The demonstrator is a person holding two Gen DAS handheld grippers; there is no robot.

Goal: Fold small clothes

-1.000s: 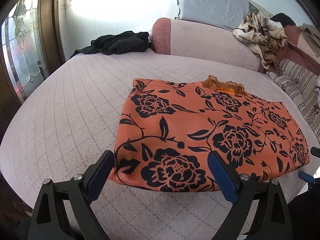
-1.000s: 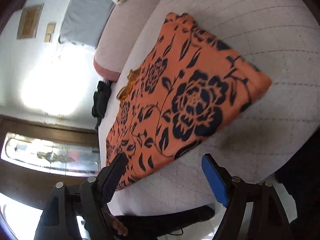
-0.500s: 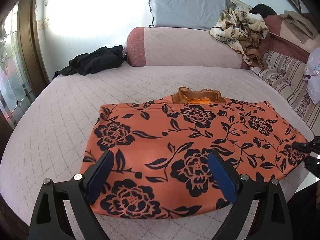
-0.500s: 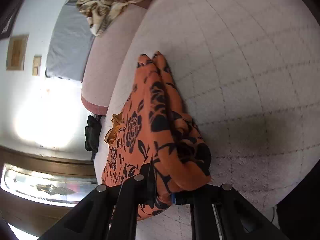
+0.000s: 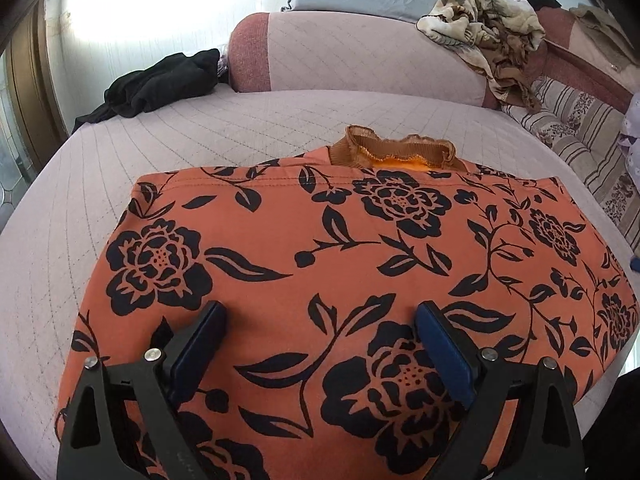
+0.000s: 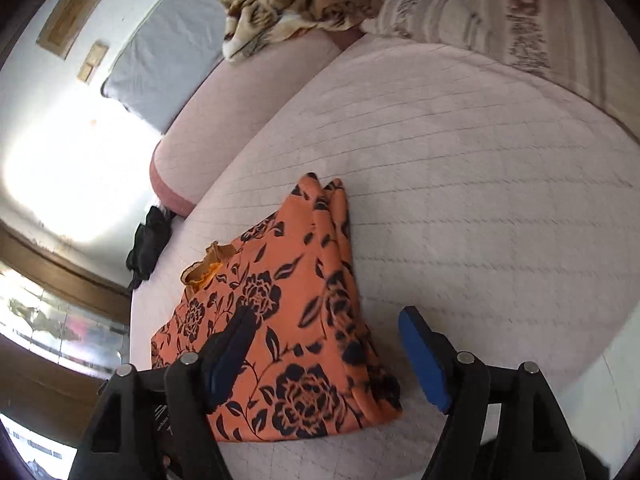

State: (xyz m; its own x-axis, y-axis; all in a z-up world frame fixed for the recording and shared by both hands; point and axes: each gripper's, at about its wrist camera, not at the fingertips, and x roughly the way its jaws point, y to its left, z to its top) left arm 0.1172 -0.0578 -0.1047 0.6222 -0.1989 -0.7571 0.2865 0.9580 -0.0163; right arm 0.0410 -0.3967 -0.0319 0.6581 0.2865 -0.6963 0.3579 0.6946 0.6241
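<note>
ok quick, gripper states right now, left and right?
Left gripper: open, holding nothing, above the orange floral garment.
Right gripper: open, holding nothing, over the garment's folded edge.

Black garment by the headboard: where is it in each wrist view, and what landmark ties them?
Left wrist: black garment lies upper left, on the bed's far corner beside the pink headboard.
Right wrist: same garment sits left of centre, below the headboard's end.
Shared landmark: the brown ruffled collar of the orange floral garment.
</note>
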